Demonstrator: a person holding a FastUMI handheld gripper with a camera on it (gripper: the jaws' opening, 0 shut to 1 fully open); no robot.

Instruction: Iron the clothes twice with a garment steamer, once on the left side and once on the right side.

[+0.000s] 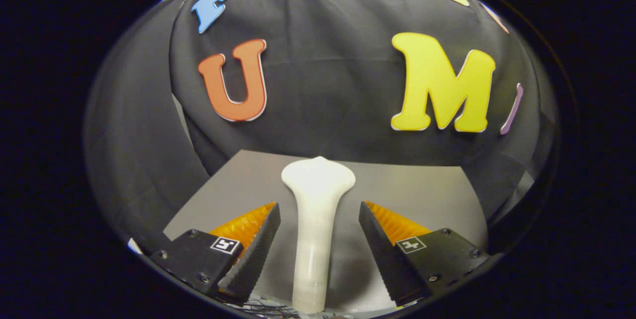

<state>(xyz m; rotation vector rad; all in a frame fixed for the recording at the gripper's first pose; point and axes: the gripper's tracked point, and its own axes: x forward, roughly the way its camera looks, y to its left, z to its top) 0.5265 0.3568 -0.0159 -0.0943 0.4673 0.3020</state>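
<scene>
Grey desk (407, 195) in front, backed by black cloth wall (338, 85) draped behind and to both sides. Tool (318, 219) low over the near part of the desk, spread wide, holding nothing. Two fingers (258, 244), one on each side, ridged inner faces turned toward each other, each with a small square marker on its block. One white garment steamer (315, 219) standing upright in the gap between them, apart from both, clear space on either side of its shaft. Slim handle rising from the near edge, widening into a rounded head (318, 176) just ahead of the fingertips and a little above them. Head seen against the far part of the desk, close to where desk meets cloth. Base of the steamer near a dark tangle, perhaps cable, too blurred to tell. Soft shadow on the desk to the right of the shaft. No clothes to count: one steamer, one tool, two fingers, one desk. Whether the steamer rests on the desk or on some stand, cannot tell.
</scene>
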